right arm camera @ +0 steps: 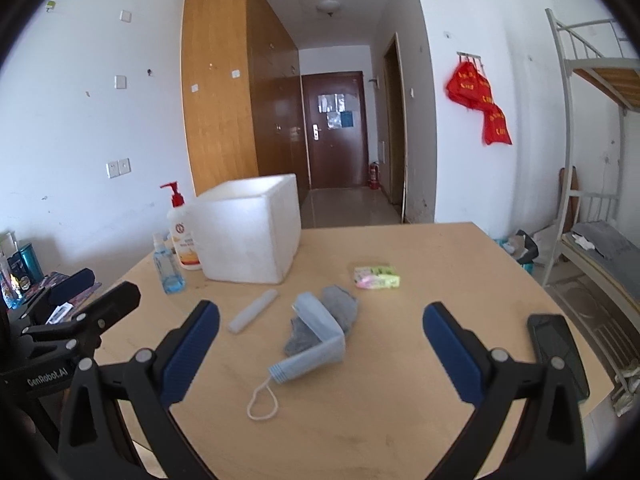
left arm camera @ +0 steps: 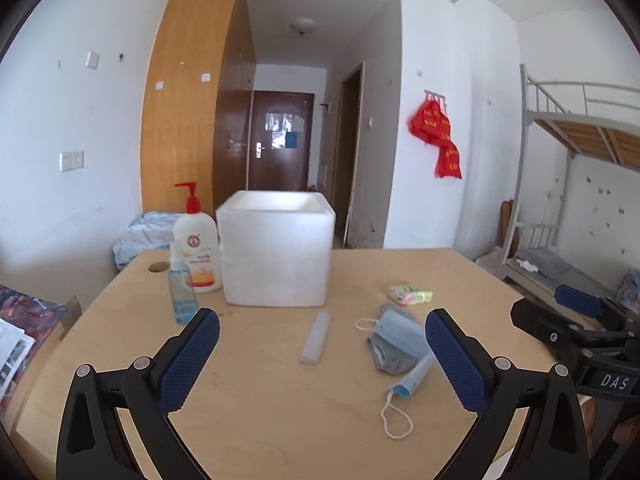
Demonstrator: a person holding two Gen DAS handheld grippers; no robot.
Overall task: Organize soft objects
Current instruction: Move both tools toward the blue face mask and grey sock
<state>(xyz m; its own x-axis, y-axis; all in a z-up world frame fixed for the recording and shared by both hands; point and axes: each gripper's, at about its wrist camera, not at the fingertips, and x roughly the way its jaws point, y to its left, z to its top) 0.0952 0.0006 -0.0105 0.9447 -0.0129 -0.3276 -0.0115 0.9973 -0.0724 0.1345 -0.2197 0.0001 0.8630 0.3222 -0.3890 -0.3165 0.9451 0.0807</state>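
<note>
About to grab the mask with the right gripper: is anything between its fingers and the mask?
Nothing visible. The right gripper is open above bare table, with the blue face mask lying ahead on the grey cloth.

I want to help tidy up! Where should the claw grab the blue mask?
Probably from above, pinching the folded middle of the blue mask where it drapes over the grey sock. That ridge stands up from the table; the ear loop is thin and lies flat.

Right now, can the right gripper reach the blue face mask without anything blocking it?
Probably yes. The right gripper is open, and the blue face mask lies on the grey cloth directly ahead between its fingers, with nothing on top of it.
</note>
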